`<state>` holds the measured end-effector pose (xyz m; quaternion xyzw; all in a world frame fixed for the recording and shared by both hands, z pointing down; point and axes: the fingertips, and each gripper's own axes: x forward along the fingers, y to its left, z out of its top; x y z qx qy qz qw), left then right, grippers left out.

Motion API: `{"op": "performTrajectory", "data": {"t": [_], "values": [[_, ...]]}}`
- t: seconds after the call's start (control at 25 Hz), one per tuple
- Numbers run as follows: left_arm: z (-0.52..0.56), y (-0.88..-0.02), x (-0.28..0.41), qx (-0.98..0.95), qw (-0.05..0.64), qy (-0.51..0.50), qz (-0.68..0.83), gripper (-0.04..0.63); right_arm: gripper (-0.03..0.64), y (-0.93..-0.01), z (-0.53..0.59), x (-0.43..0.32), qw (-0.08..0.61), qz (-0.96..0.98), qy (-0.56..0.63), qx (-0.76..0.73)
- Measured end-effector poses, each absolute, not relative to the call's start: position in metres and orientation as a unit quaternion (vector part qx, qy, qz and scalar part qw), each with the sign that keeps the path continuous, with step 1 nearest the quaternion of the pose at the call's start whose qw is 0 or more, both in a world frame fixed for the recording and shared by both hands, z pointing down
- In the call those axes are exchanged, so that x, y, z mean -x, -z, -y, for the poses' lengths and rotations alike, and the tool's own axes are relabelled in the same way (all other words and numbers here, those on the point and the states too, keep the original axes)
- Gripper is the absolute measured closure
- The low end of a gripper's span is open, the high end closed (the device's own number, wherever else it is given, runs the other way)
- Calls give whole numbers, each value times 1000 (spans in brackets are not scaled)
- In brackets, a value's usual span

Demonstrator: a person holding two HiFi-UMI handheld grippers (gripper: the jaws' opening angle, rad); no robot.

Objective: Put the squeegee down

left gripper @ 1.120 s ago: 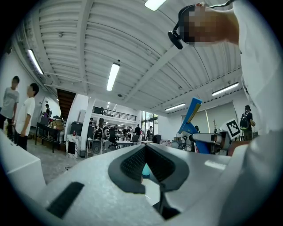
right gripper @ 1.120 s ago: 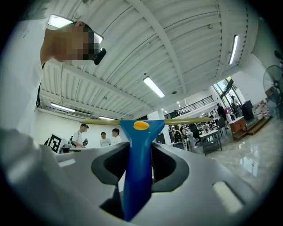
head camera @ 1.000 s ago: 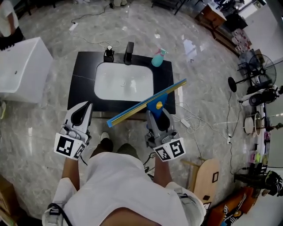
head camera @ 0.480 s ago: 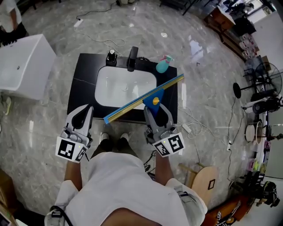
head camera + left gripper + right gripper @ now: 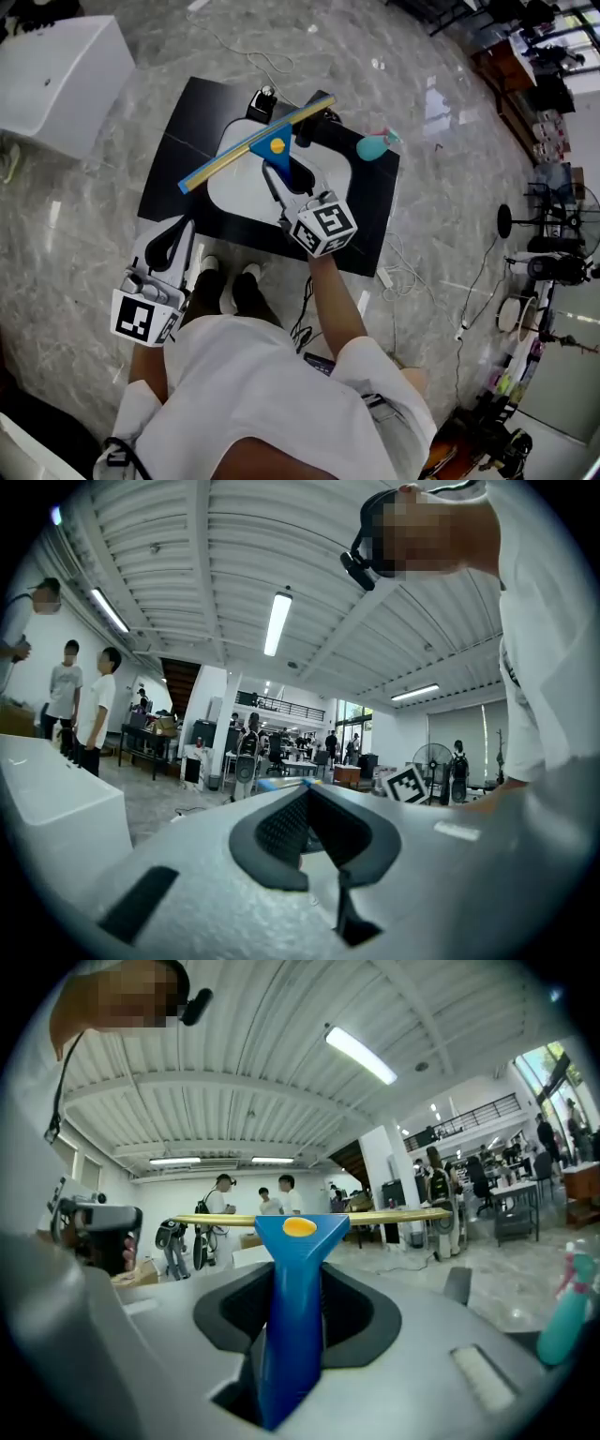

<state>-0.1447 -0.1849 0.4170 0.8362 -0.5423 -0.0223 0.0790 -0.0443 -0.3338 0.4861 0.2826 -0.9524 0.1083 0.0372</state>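
The squeegee point(image 5: 255, 142) has a blue handle point(image 5: 292, 1321) and a long yellow blade point(image 5: 384, 1215). My right gripper point(image 5: 280, 178) is shut on the handle and holds the squeegee out level over the white sink basin point(image 5: 234, 199), the blade lying slantwise above the basin's far left part. In the right gripper view the handle stands up between the jaws of that gripper point(image 5: 296, 1279). My left gripper point(image 5: 176, 236) hangs off the counter's near left corner, its jaws together on nothing. In the left gripper view that gripper point(image 5: 304, 791) is level, facing the room.
The basin is set in a black counter point(image 5: 183, 141). A black faucet point(image 5: 307, 125) and a soap dispenser point(image 5: 266, 99) stand at its far edge, a teal spray bottle point(image 5: 374, 146) at the far right. A white box point(image 5: 66, 56) stands to the left. Cables lie on the floor.
My right gripper has carried the squeegee forward and left, from the counter's near right edge to over the basin. The left gripper has shifted only a little.
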Motion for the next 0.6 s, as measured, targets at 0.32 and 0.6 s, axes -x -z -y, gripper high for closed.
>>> {"op": "performTrajectory", "data": {"t": [0.32,0.6], "values": [[211,-453,196,-796,119,17,593,589,469,-608,414,159,141,954,-141,-224],[251,-499,232,-781,145,18,608,589,469,-695,447,206,213,942,-151,-212]]}}
